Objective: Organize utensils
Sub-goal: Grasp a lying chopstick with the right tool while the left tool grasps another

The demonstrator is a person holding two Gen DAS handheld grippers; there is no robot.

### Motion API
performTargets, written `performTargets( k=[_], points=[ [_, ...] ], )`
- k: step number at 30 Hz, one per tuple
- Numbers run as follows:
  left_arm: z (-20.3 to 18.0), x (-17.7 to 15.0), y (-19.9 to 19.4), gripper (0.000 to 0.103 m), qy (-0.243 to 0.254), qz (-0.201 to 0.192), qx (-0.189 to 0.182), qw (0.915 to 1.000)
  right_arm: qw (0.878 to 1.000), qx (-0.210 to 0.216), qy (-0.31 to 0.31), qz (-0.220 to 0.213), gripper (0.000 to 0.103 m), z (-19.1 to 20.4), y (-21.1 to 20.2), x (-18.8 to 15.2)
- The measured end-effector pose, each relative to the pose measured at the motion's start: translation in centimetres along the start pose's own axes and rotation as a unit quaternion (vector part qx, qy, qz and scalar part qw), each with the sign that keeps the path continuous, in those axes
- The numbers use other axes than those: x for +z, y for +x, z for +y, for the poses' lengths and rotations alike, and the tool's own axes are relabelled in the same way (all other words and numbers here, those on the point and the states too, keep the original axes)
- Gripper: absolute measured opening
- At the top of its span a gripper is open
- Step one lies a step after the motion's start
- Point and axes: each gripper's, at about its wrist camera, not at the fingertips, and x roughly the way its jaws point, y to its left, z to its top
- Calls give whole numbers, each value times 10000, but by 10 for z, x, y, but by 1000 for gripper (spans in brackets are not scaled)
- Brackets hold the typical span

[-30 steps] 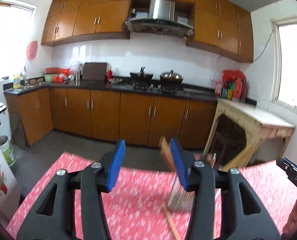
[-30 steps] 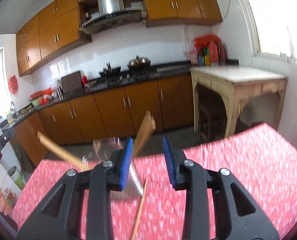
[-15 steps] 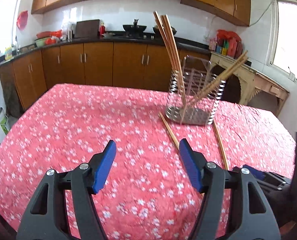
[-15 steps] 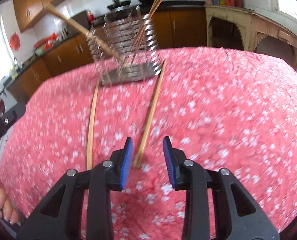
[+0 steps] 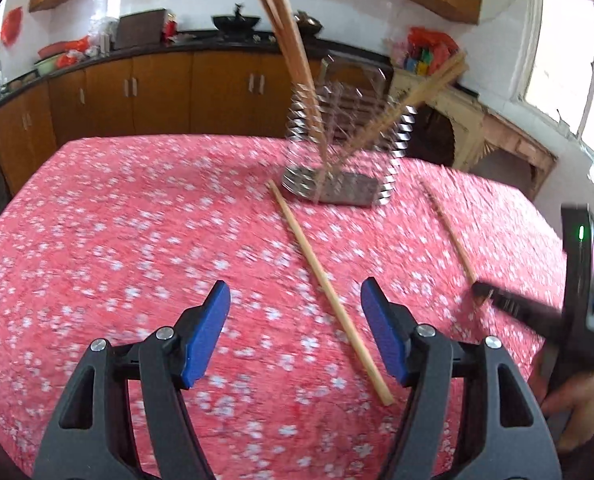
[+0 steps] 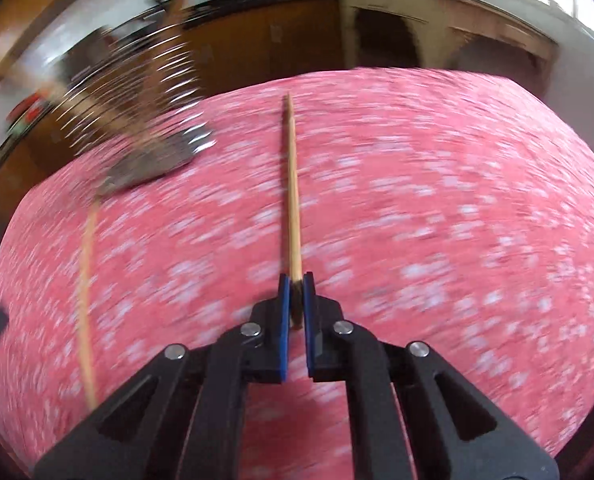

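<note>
A wire utensil holder (image 5: 345,148) stands on the red flowered tablecloth (image 5: 137,220) with several wooden chopsticks (image 5: 289,36) leaning in it. One loose chopstick (image 5: 329,292) lies in front of my open, empty left gripper (image 5: 295,336). A second chopstick (image 5: 451,236) lies to the right, its near end at my right gripper (image 5: 481,293). In the right wrist view my right gripper (image 6: 296,280) is shut on that chopstick (image 6: 293,184), which points away. The other chopstick (image 6: 85,304) and the blurred holder (image 6: 137,112) lie to its left.
Wooden kitchen cabinets (image 5: 157,96) and a dark counter with pots run behind the table. A pale side table (image 5: 477,120) stands at the right under a window. The table's far edge drops off just behind the holder.
Both grippers have dropped low toward the tablecloth. The right gripper, open half a second ago, has closed on the near end of the right chopstick. The left gripper stays open.
</note>
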Motion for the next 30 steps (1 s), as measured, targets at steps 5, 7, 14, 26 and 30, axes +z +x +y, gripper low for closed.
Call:
performTargets(
  k=[5,7,14,26,30],
  points=[
    [-25,-4,31,65,178,483,-18,9987,9995,-56,309,2,7,-29,3,10],
    [-32,-5,45,54,202,718,14,9972,9997,-71,247,-23,7,-29,4,9],
    [-5,5,69,9,-19,944,334,9950,10000,-68,19,-43,7,-19,7,10],
    [78,37,93,8,-200,795,863,9929,9996,-174,-164,-133,7,-11,28,35],
    [91,32,86,9,-387,758,443,9954,9992,-175,-327,-160,8,-11,28,35]
  ],
)
